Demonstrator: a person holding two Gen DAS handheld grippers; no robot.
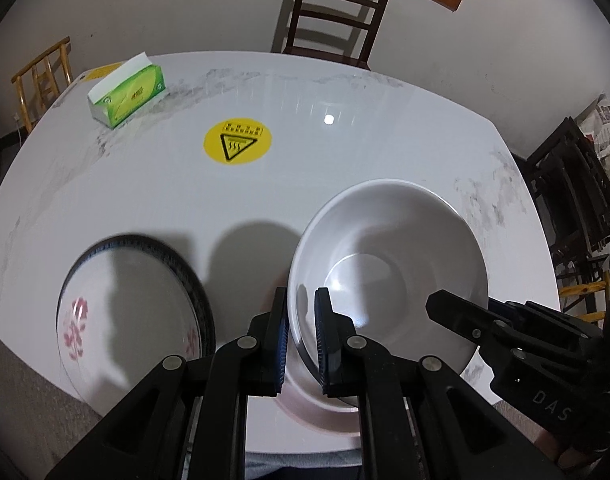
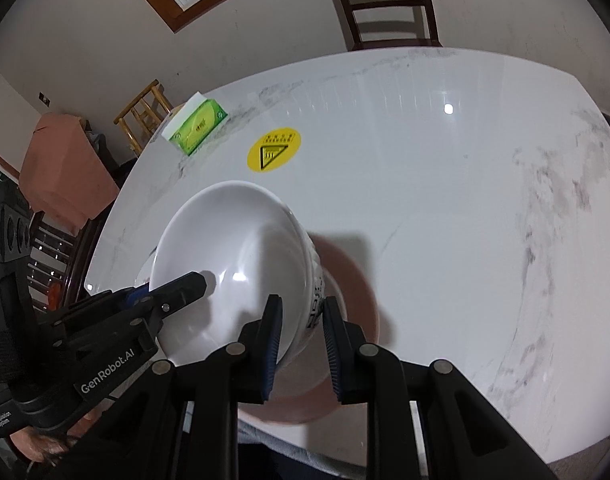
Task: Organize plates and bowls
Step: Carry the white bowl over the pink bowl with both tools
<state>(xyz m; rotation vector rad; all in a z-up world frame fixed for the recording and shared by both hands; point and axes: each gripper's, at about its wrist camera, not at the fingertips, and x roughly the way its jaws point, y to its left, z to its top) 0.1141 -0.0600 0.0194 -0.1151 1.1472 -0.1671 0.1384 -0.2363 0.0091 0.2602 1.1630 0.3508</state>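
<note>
A large white bowl (image 1: 389,256) stands on a pink plate (image 1: 317,408) near the table's front edge. My left gripper (image 1: 301,312) is shut on the bowl's left rim, one finger inside and one outside. My right gripper (image 2: 303,320) is shut on the same bowl (image 2: 233,256) at its right rim, above the pink plate (image 2: 357,280). Each gripper shows in the other's view. A white plate with a dark rim and red flowers (image 1: 125,312) lies to the left of the bowl.
A green tissue box (image 1: 125,92) lies at the table's far left. A round yellow warning sticker (image 1: 237,142) marks the white marble table (image 1: 385,128). A dark wooden chair (image 1: 337,20) stands behind the table, and more chairs stand at both sides.
</note>
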